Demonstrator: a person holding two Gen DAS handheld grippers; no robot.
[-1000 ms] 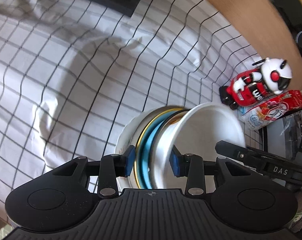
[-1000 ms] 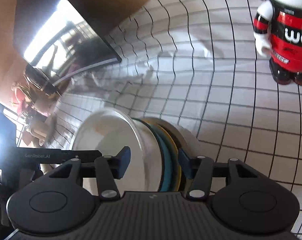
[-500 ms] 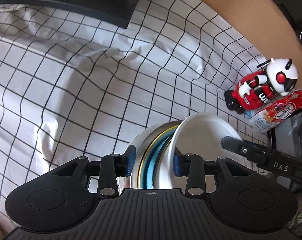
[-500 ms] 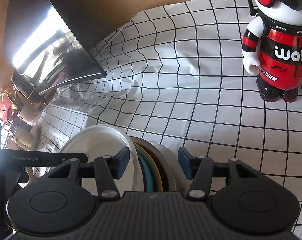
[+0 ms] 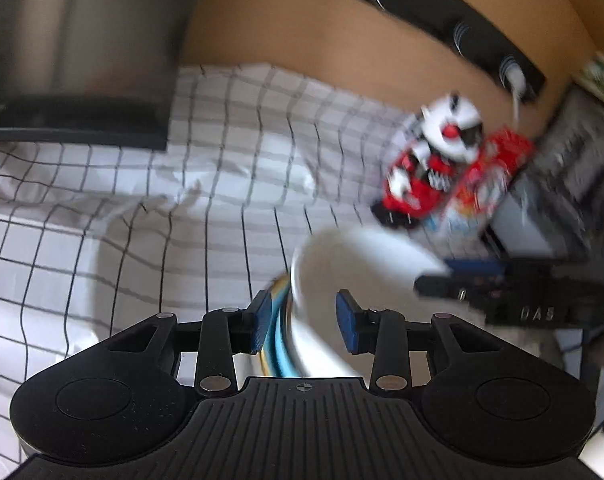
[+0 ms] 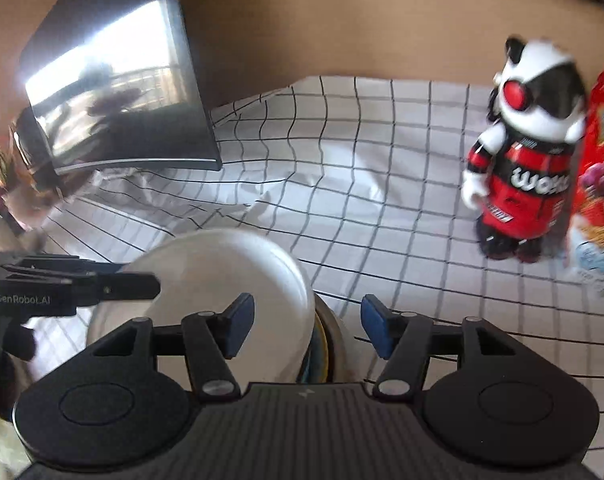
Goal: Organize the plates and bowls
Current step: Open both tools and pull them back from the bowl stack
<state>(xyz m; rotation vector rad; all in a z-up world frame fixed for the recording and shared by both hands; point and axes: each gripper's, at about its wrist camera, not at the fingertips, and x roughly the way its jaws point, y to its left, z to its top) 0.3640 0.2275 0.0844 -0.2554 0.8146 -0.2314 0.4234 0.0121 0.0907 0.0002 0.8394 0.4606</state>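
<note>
My left gripper (image 5: 302, 322) is closing, its blue pads (image 5: 262, 320) straddling the edge of a stack of dishes (image 5: 280, 336) held on edge. The left pad lies against the outer yellow and blue rims, while the right pad stands clear inside the white bowl (image 5: 354, 256) at the front of the stack; the blur keeps me from saying more about the contact. My right gripper (image 6: 308, 326) is opening, and its blue pads (image 6: 238, 324) sit either side of the same stack (image 6: 322, 344). Neither pad presses on it: the left one hangs in front of the white bowl's (image 6: 222, 276) face and the right one is well off the outer plate. Each gripper shows in the other's view as a black finger reaching in from the side, the right one (image 5: 510, 296) beside the bowl and the left one (image 6: 70, 288) at the bowl's left rim.

The stack sits low at the near edge of a white tablecloth (image 6: 362, 184) checked with thin black lines and rumpled in the middle. A red, white and black toy robot (image 6: 522, 152) stands near the cloth's far right corner, with a red snack packet (image 6: 598, 184) just beside it. A dark glossy screen (image 6: 118, 92) rests at the far left edge, against a tan wall (image 6: 342, 28). A black strip with round knobs (image 5: 442, 24) runs along that wall.
</note>
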